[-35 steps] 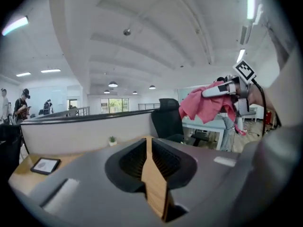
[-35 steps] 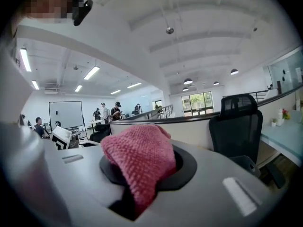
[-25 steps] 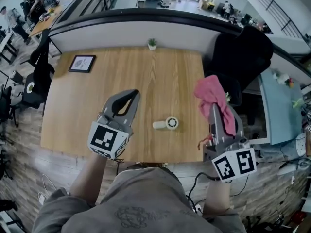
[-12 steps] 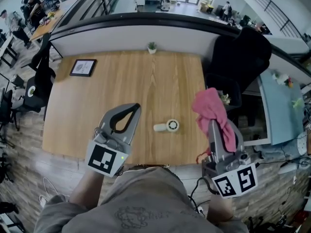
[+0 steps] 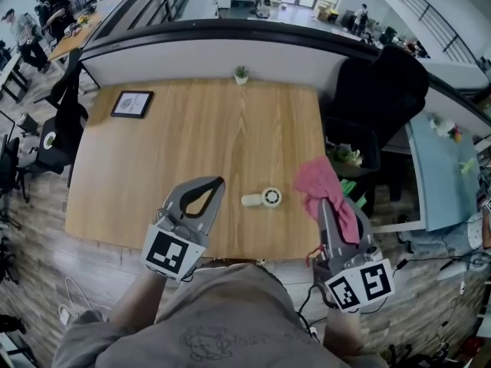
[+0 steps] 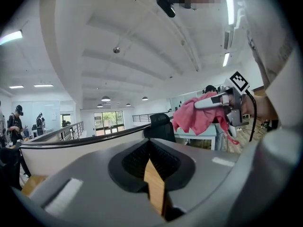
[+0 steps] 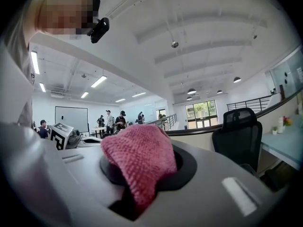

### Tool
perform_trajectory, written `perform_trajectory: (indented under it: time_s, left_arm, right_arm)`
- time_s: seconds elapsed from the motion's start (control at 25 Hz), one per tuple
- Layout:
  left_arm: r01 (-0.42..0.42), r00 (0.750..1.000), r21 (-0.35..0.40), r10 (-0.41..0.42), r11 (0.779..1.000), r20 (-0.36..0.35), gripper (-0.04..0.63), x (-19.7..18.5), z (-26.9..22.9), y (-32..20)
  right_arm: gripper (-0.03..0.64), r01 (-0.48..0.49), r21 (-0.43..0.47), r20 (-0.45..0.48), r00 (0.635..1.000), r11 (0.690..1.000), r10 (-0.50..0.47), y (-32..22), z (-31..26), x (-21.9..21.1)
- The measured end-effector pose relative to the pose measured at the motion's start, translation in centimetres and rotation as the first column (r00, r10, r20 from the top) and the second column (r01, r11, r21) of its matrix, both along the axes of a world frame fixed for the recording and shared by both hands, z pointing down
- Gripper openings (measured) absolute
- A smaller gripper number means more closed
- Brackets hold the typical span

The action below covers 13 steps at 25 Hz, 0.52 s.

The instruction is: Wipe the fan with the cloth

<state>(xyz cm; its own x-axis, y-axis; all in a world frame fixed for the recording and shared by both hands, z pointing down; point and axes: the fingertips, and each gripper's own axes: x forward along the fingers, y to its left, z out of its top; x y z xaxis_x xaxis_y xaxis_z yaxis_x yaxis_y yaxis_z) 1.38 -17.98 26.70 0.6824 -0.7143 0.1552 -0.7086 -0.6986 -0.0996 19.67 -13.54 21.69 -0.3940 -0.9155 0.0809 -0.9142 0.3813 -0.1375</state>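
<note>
Bright, even light from ceiling strips, soft shadows, strong fisheye bending and dark corners at edges

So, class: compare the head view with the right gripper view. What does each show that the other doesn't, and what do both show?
Head view only: the wooden table with the small white fan on it, a framed picture and a little potted plant. Right gripper view only: the ceiling lights and the knit of the pink cloth up close. Both: that cloth, clamped in the right gripper, and the black office chair.
</note>
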Motion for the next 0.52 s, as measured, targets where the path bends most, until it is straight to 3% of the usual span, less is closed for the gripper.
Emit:
perform_trajectory:
  time_s: [0.52]
  left_arm:
    - [-0.040,0.999,0.032,0.040,0.999,0.011,0.002,0.9,-1.6,0.8]
  right_arm:
    - [0.078,-0.005,0.003,0.029,1.000,1.000,0.005,0.5,-0.2,0.2]
